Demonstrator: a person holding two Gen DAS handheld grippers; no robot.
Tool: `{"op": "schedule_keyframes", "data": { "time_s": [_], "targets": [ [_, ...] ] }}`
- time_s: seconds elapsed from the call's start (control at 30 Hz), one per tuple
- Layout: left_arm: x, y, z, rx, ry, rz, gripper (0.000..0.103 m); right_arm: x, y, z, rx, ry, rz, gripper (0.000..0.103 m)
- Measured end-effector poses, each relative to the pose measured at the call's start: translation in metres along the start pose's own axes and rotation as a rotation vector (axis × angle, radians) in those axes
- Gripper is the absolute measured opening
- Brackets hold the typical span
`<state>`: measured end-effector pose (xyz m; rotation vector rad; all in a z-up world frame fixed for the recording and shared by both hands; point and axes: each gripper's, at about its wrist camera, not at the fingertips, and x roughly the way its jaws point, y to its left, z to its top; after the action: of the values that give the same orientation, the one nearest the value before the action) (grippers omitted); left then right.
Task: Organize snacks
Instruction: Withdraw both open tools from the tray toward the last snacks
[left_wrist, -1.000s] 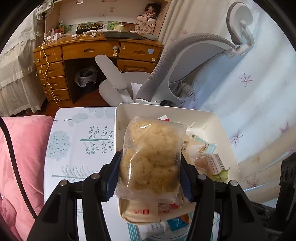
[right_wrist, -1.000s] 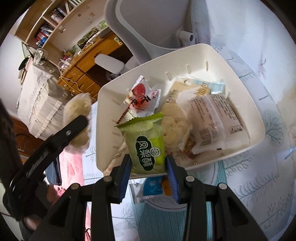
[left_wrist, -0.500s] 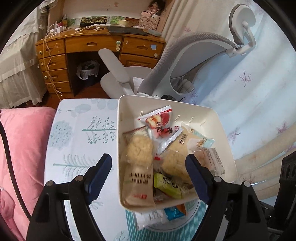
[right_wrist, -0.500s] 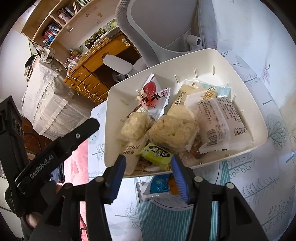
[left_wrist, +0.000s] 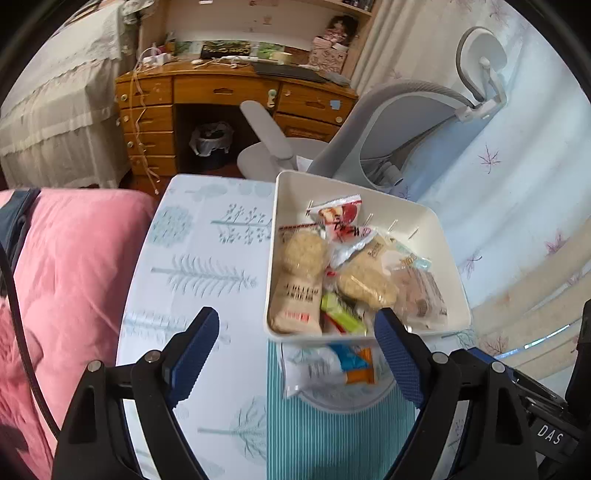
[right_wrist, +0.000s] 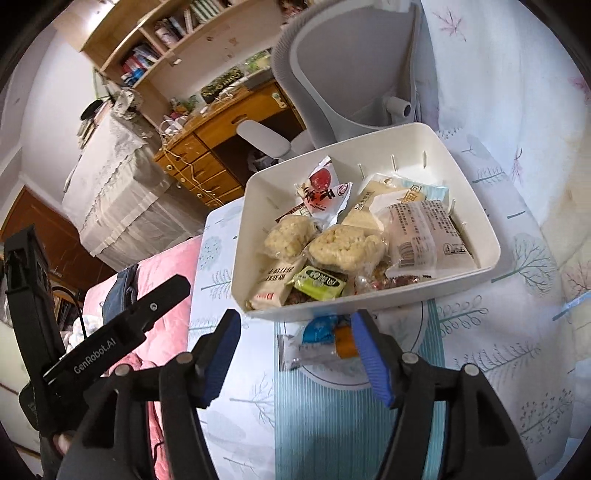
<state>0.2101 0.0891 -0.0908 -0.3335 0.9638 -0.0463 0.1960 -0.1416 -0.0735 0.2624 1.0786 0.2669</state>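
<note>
Snacks fill my white bin (right_wrist: 373, 299) on the desk (left_wrist: 207, 266); one clear-wrapped packet (right_wrist: 321, 347) lies outside, against its near wall. Best to straddle that packet squarely and grip its middle, not the thin edge. My left claw (left_wrist: 295, 343) and right claw (right_wrist: 295, 350) both angle steeply down, jaws opening, nothing between them.

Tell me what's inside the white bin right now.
The white bin holds a heap of packets: two puffed rice cakes, a green packet, a red-and-white wrapper, a large clear-wrapped pastry. Whatever lies beneath them is covered.
</note>
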Motion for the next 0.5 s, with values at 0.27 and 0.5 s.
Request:
{"op": "schedule_keyframes", "data": {
  "time_s": [0.27, 0.5],
  "targets": [
    [-0.009, 0.011, -0.056, -0.059, 0.057, 0.027, 0.085, -0.016, 0.001, -0.04, -0.103, -0.037, 0.004, 0.063],
    [-0.008, 0.016, -0.099, -0.058, 0.068, 0.033, 0.085, -0.015, -0.001, -0.068, -0.163, -0.045, 0.015, 0.063]
  ]
}}
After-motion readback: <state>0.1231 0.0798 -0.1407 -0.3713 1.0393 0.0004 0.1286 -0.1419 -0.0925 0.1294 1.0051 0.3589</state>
